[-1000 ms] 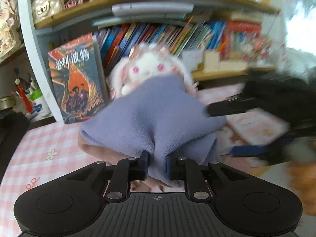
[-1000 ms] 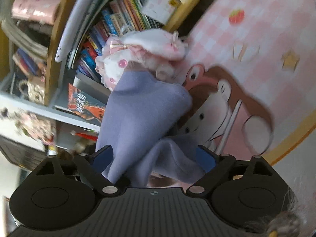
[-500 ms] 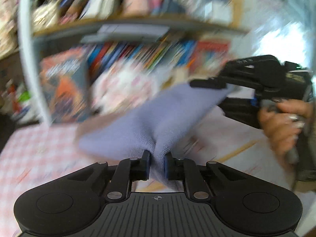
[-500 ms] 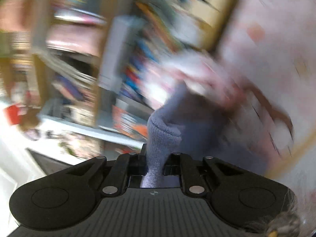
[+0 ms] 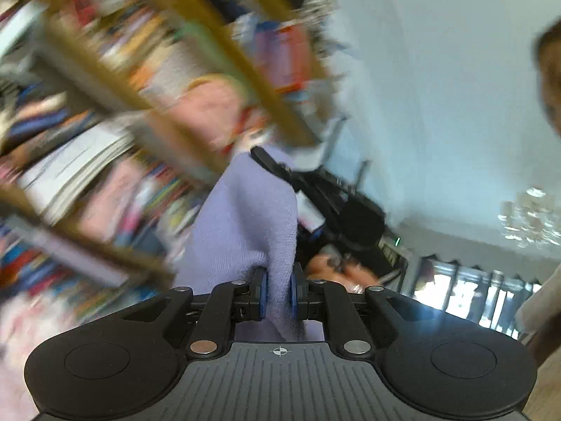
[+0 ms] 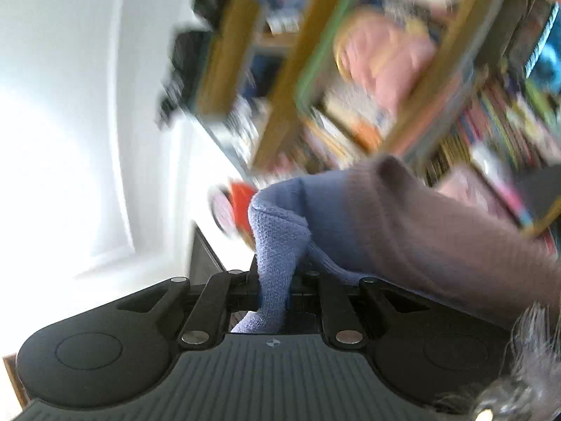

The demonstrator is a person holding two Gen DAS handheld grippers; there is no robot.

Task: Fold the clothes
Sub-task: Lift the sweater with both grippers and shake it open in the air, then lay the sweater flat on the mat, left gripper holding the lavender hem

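Note:
A lavender knit garment [image 5: 245,217] hangs in the air between both grippers. My left gripper [image 5: 278,293] is shut on one edge of it. My right gripper [image 6: 273,291] is shut on another edge of the same garment [image 6: 280,231], which stretches off to the right, where its cloth looks brownish pink [image 6: 438,238]. The right gripper [image 5: 277,170] also shows in the left wrist view, pinching the cloth's far top corner, with the person's hand [image 5: 333,266] behind it. Both views are tilted upward and blurred.
A wooden bookshelf [image 5: 196,17] full of books and pink items fills the background of both views [image 6: 284,91]. A white wall [image 5: 438,87] and ceiling lie to the right in the left wrist view. The table is out of view.
Both grippers have lifted the garment up off the table and swung upward. The right gripper went from open to shut on the cloth a second ago. The table and plush toy have dropped out of view.

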